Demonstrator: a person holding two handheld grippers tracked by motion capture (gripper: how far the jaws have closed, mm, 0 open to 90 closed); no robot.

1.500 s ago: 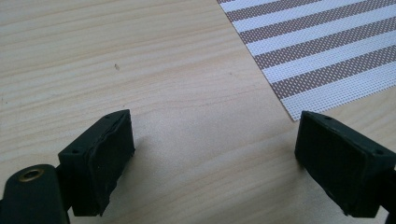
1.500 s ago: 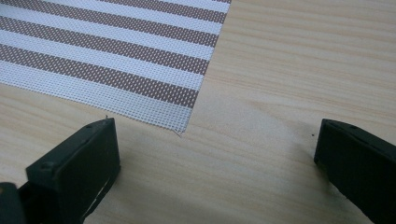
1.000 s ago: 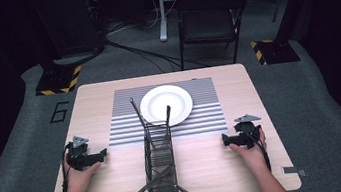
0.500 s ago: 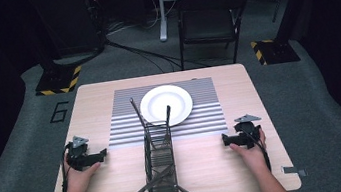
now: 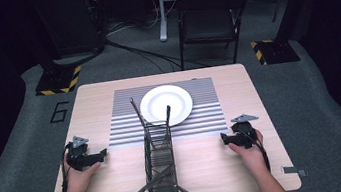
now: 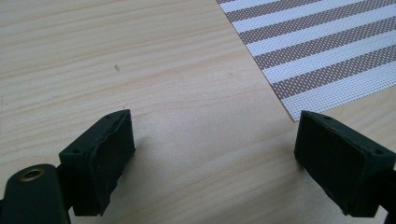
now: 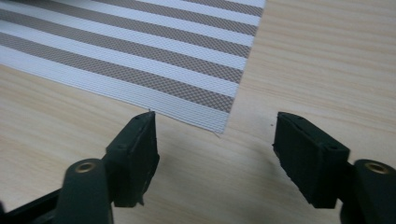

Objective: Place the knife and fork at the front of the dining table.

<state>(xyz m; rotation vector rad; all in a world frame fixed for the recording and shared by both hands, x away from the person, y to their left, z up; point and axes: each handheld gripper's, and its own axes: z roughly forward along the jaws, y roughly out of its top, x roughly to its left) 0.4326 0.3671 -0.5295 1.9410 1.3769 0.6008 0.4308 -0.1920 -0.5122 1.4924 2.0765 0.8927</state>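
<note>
A black wire cutlery basket (image 5: 160,165) stands at the table's front middle, with dark utensils (image 5: 136,113) sticking out of it toward a white plate (image 5: 166,105). The plate lies on a striped placemat (image 5: 127,127). My left gripper (image 5: 101,155) rests on the wood to the basket's left, and its jaws (image 6: 210,135) are open over bare wood near the mat's corner (image 6: 299,93). My right gripper (image 5: 225,139) rests to the basket's right. Its jaws (image 7: 215,135) have just been closing and stand open with nothing between them, beside the mat's corner (image 7: 219,116).
The wooden table (image 5: 219,170) ends close behind both hands. A dark folding chair (image 5: 210,17) stands beyond the far edge. Two utensils (image 5: 146,186) stick out of the basket's front end.
</note>
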